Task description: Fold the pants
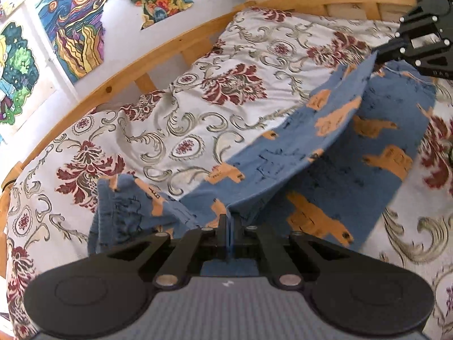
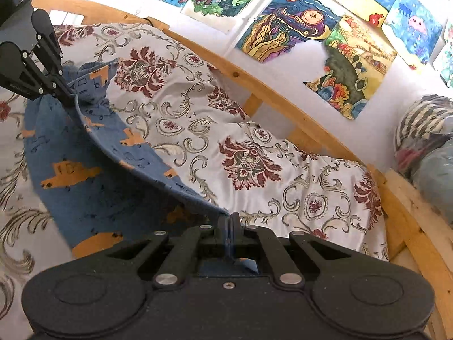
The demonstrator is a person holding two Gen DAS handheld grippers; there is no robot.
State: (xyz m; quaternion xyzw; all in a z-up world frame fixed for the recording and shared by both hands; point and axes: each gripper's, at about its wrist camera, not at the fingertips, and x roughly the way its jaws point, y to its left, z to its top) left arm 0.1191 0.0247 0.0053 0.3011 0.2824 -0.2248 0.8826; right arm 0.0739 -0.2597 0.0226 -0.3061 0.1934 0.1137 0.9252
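The left gripper (image 1: 230,226) is pressed together on 1 end of a blue fabric edge, and the right gripper (image 2: 228,228) pinches the other end of that same edge, so a layer of the pants (image 1: 354,164) hangs lifted between the 2 claws while the rest lies flat on the bedspread (image 1: 175,119), toward the front edge of the bed. The raised edge sags in a curve between the grips, which suggests slack: if the claws move at different speeds or drift closer together, the layer could land crooked or creased over the half beneath. Each claw appears to hold only a thin bite of cloth, so a sharp tug could slip it free and drop the fold. Dragging instead of lifting could also shift the lower layer or ruck up the loose, already wrinkled bedspread. That cover is pale with dark red floral and grey scroll motifs, spread over a bed with a wooden frame (image 2: 254,85). Behind its far edge, a white wall carries several colourful drawings (image 2: 286,25), and bundled fabrics (image 2: 424,130) sit past the bed's corner.
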